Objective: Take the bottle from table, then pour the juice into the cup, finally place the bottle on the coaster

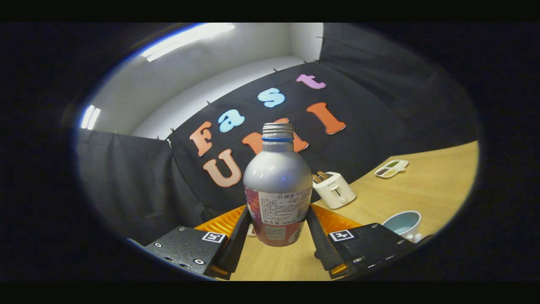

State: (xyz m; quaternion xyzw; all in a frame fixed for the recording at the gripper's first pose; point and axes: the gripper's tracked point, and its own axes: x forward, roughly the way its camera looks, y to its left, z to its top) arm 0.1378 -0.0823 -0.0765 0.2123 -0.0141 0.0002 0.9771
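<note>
A: Gripper (276, 219) has both fingers clamped on the silver bottle (277, 185), lifted clear of the table (430, 185)!
B: Uncapped; toaster (335, 190) behind the bottle; cup (403, 223) right of it.

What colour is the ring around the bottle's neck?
Blue, just below the threaded mouth of the bottle, which the gripper fingers hold; clear in the gripper view.

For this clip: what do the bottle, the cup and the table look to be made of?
Bottle, held between the gripper fingers: likely aluminium, silvery satin sheen with soft highlights, threaded neck, printed label wrapped round it. Cup, beside the right finger: probably glazed ceramic, smooth pale blue inside, white outside. Table: wood or wood-look laminate, light matte surface with faint grain.
</note>
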